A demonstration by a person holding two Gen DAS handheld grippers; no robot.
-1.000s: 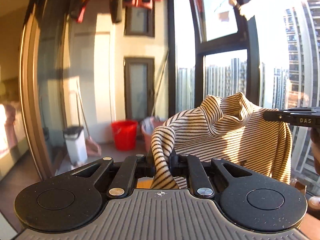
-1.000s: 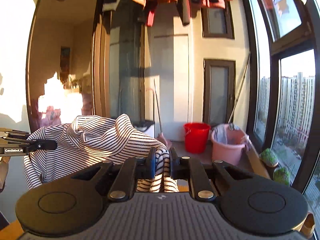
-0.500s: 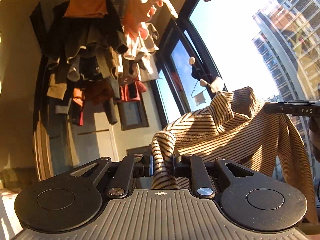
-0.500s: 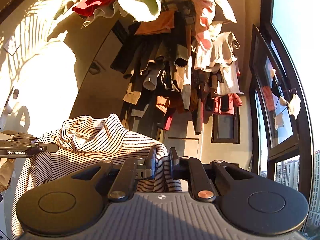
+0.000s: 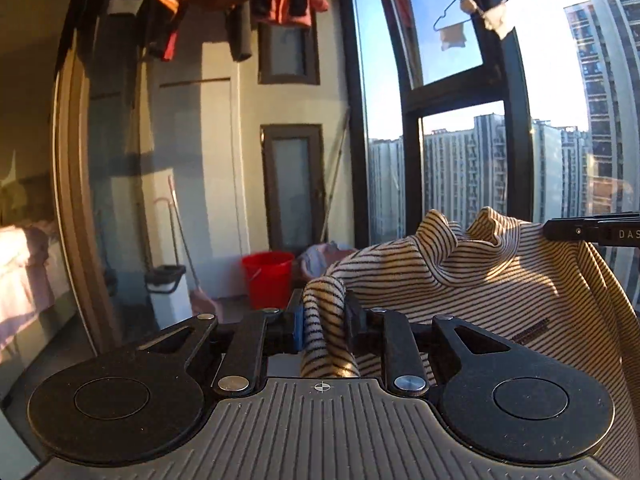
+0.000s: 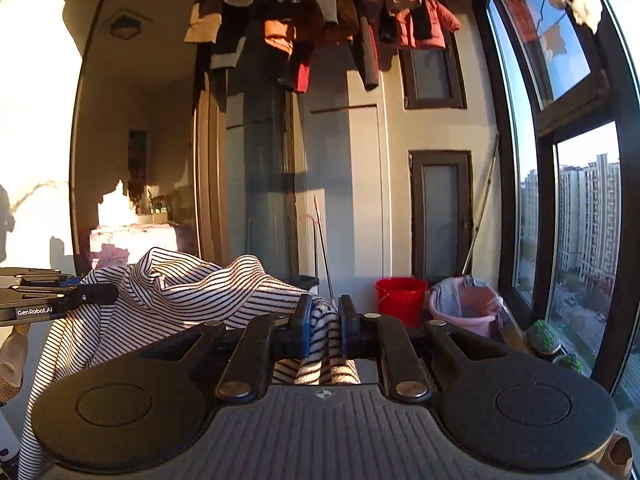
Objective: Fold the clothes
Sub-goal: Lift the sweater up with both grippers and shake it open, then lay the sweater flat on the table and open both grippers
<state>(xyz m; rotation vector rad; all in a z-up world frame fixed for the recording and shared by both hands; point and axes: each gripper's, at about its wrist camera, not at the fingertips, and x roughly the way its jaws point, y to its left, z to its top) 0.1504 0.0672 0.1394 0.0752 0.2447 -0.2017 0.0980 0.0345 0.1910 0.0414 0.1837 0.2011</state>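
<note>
A cream top with thin dark stripes (image 5: pixel 500 292) hangs in the air between my two grippers, its collar sagging in the middle. My left gripper (image 5: pixel 322 312) has a bunched shoulder of the top between its pads; its jaws are opening a little, and the cloth still fills the gap. My right gripper (image 6: pixel 322 320) holds the other shoulder of the striped top (image 6: pixel 180 288) the same way, its jaws also opening slightly. Each gripper shows in the other's view: the right gripper (image 5: pixel 592 232) at the right edge, the left gripper (image 6: pixel 60 300) at the left edge.
Ahead on the balcony floor stand a red bucket (image 6: pixel 400 300), a pink basin (image 6: pixel 464 308) and a white bin (image 5: pixel 166 292). Several clothes (image 6: pixel 320 20) hang overhead. Tall windows (image 5: pixel 460 168) close the right side; a glass sliding door (image 5: pixel 100 200) is at the left.
Both views swung up towards the hanging clothes and have come back down to level. The top now hangs slacker, with its collar lower between the grippers.
</note>
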